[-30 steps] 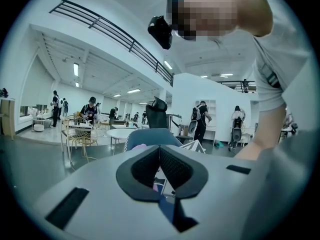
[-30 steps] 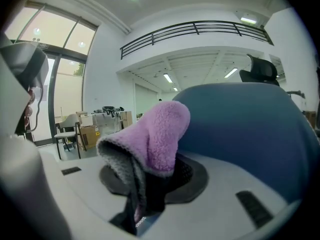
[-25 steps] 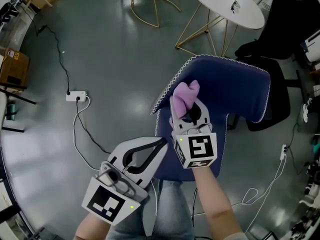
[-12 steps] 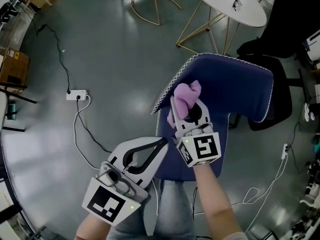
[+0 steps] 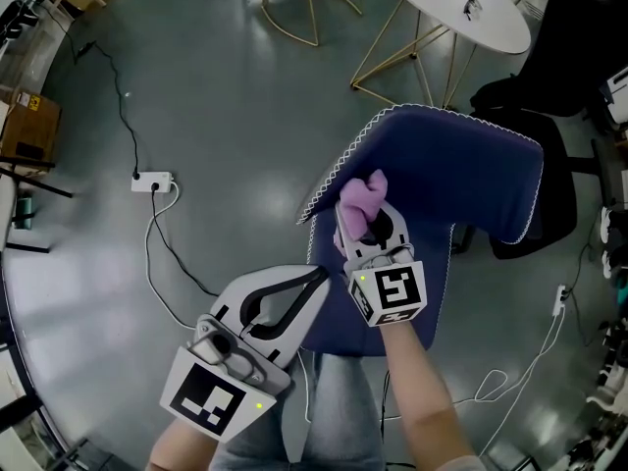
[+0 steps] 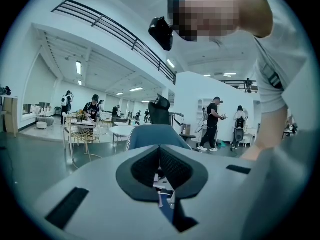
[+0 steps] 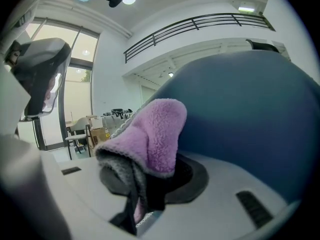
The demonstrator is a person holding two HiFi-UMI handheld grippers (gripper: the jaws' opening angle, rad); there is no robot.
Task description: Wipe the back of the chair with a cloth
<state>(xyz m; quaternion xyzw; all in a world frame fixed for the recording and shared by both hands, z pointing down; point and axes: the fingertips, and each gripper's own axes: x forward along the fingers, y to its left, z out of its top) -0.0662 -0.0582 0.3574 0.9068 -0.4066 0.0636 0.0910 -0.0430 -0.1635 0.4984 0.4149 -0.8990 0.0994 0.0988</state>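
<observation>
Firmly, the cloth (image 5: 360,200) is clamped by the right gripper (image 5: 359,216) (left gripper (image 5: 316,278) closed, empty). Flat, overlapping strokes along the chair back (image 5: 461,165) are advised.

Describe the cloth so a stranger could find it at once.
Find the dark blue padded chair with white scalloped edging. At its back, the right gripper clamps a fluffy lilac fleece cloth. It is the only purple thing there.

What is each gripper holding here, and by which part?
The right gripper pinches the purple cloth by its bunched lower end, the rest sticking out toward the chair back. The left gripper is shut, holding nothing.
</observation>
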